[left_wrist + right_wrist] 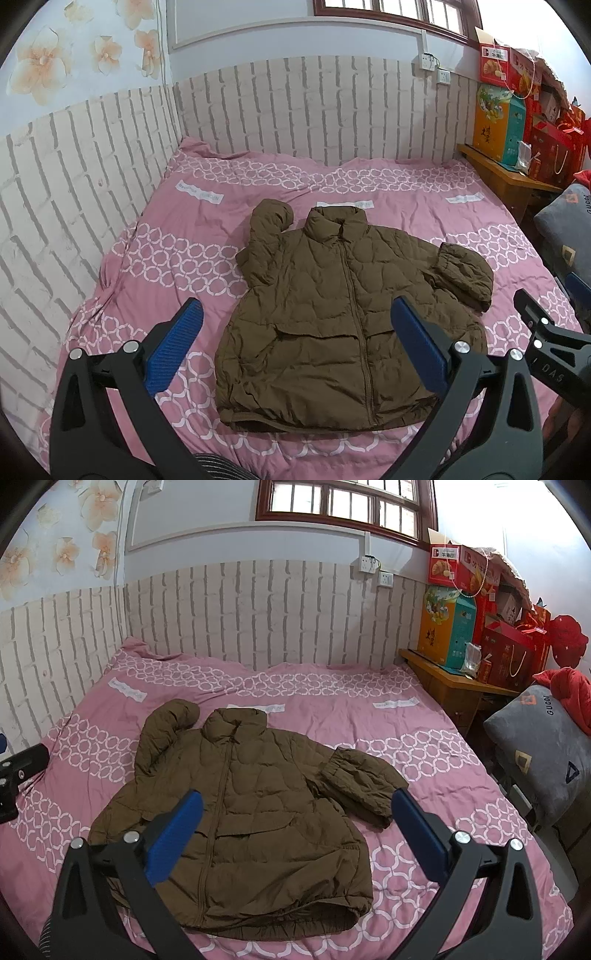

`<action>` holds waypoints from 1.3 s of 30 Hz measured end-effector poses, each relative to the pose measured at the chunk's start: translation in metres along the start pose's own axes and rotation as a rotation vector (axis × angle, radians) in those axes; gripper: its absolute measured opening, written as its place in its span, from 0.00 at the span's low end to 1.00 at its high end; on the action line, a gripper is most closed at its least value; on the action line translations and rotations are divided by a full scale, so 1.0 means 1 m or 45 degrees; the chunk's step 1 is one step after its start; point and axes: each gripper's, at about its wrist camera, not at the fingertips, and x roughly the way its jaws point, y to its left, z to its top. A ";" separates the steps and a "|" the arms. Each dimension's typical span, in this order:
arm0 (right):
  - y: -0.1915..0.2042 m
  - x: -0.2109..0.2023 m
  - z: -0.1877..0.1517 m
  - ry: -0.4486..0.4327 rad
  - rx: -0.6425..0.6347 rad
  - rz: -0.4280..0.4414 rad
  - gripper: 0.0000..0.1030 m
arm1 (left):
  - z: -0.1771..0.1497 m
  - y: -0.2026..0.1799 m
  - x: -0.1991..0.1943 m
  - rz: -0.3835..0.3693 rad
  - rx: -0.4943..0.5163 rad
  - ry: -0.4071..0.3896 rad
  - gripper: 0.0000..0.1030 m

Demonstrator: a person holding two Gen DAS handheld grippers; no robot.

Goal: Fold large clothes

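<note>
A brown quilted puffer jacket (pixel 321 314) lies front up and zipped on the pink bed, collar toward the far wall; it also shows in the right wrist view (pixel 251 805). Its left sleeve (pixel 266 236) bends up beside the collar. Its right sleeve (pixel 461 277) is folded back on itself at the side. My left gripper (pixel 295 328) hovers open and empty above the jacket's hem. My right gripper (pixel 295 816) hovers open and empty above the jacket's lower half; it also shows in the left wrist view (pixel 546 325) at the right.
The pink patterned bedspread (pixel 177 258) covers the bed, which meets white brick-pattern walls (pixel 74 192) at the left and back. A wooden bedside table (pixel 454 686) with stacked gift boxes (pixel 480 616) stands at the right. A grey pillow (pixel 546 749) leans beside it.
</note>
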 end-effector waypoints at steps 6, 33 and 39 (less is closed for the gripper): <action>0.000 0.000 0.001 -0.001 0.000 0.000 0.99 | 0.000 0.000 -0.001 0.006 0.007 0.001 0.97; -0.002 -0.005 0.005 -0.015 -0.020 -0.011 0.99 | -0.002 0.003 0.000 0.003 -0.009 0.015 0.97; -0.001 -0.004 0.003 -0.014 -0.028 -0.014 0.99 | -0.004 0.004 0.000 0.003 -0.008 0.017 0.97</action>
